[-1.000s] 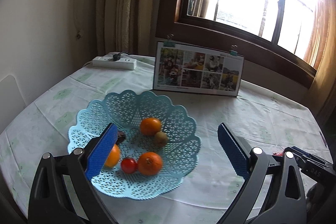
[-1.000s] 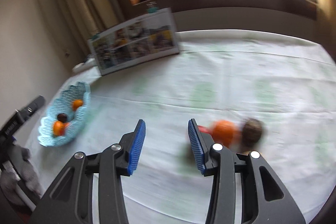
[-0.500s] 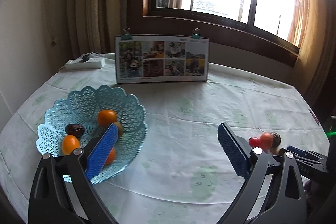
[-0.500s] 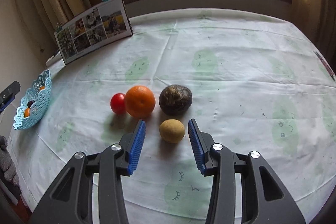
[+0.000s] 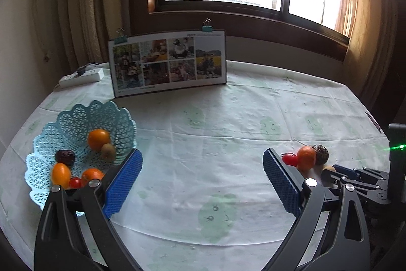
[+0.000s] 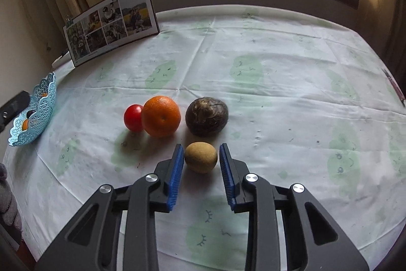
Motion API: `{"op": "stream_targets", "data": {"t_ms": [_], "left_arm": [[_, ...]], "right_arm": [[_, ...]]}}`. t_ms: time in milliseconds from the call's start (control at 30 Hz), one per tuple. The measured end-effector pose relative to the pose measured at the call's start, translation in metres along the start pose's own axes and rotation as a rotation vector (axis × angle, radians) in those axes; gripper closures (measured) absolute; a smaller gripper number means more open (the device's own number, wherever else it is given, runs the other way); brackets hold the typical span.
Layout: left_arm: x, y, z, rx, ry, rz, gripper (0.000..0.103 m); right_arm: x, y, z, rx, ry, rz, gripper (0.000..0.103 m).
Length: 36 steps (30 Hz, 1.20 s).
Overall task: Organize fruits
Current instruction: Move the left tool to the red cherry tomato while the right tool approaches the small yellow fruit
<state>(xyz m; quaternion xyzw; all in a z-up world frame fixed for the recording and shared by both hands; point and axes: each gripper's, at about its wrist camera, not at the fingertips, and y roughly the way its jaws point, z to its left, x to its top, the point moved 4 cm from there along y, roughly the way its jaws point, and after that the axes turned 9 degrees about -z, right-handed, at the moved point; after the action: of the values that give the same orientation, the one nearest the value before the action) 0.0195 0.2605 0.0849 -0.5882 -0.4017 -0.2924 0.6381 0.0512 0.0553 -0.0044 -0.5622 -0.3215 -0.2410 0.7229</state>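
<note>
My right claw (image 6: 201, 158) is spread around the small tan fruit (image 6: 200, 157) on the worktop (image 6: 279, 83), a blue pad on either side with a slight gap on each, so nothing is pinched. Just beyond it sit a dark wrinkled fruit (image 6: 206, 116), an orange (image 6: 161, 116) and a red tomato (image 6: 133, 117), the last two touching. My left claw (image 5: 203, 177) hangs wide apart and empty over the cloth, beside the blue lattice basket (image 5: 76, 116) that holds several fruits.
</note>
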Motion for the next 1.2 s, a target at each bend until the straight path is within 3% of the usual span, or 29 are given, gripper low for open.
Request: {"op": "stream_targets", "data": {"t_ms": [333, 667, 867, 1100, 1200], "left_arm": [[-0.013, 0.029, -0.050, -0.085, 0.079, 0.072, 0.006], [-0.016, 0.038, -0.063, -0.089, 0.109, 0.088, 0.006], [-0.016, 0.045, -0.073, -0.102, 0.139, 0.089, 0.006], [-0.020, 0.053, -0.101, -0.179, 0.227, 0.090, 0.006], [-0.022, 0.060, -0.111, -0.210, 0.259, 0.100, 0.006]], "right_arm": [[0.000, -0.006, -0.008, 0.039, 0.016, -0.008, 0.073], [-0.002, 0.009, 0.002, 0.082, 0.004, 0.043, 0.072], [0.000, 0.002, -0.002, 0.085, 0.014, 0.013, 0.076], [0.003, -0.012, -0.021, 0.071, 0.062, -0.031, 0.076], [0.001, -0.009, -0.020, 0.115, 0.070, -0.010, 0.075]]}}
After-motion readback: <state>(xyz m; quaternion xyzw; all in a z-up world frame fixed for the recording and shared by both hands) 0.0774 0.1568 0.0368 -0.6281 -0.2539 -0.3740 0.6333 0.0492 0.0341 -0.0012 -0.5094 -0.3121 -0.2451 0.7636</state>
